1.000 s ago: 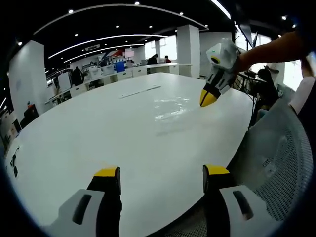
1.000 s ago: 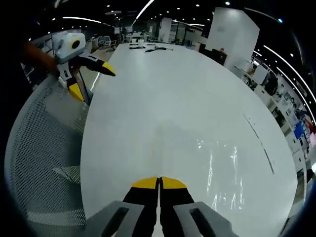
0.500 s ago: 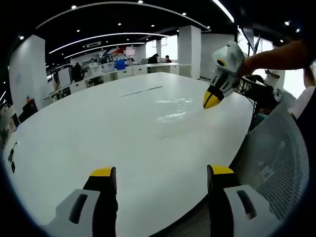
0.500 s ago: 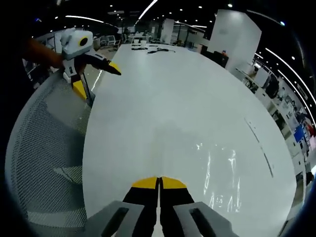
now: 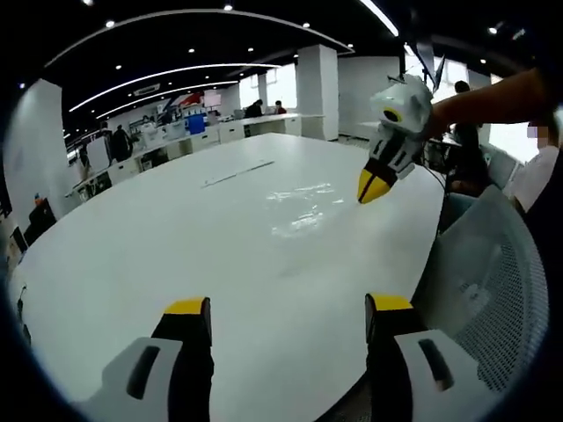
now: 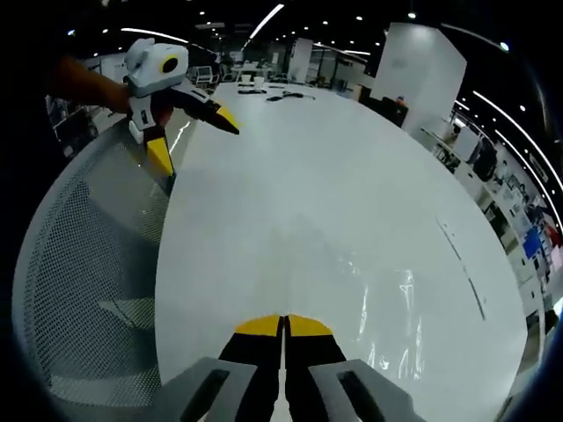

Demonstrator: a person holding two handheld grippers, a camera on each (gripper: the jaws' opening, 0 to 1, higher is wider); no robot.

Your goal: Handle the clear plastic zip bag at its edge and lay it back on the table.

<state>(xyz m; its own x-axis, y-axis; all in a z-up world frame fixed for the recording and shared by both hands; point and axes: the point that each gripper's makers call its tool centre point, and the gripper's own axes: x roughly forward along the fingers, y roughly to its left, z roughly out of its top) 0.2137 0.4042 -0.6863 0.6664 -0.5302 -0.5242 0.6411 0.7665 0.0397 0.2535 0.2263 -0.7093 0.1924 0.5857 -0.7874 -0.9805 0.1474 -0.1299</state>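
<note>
Left gripper point(image 5: 286, 312) spread wide above the near rim of the table point(image 5: 176, 237). Right gripper point(image 6: 283, 327) pressed together above the bag point(image 5: 299, 207), lying flat mid-table beside bare tabletop.

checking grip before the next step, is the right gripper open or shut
Shut: in the right gripper view the right gripper's yellow tips meet. Nothing visible between them; the bag lies flat on the table.

Both hand-held grippers, left point(image 5: 288, 318) and right point(image 6: 283, 327), are showing black jaws, yellow tips and grey-white bodies.
</note>
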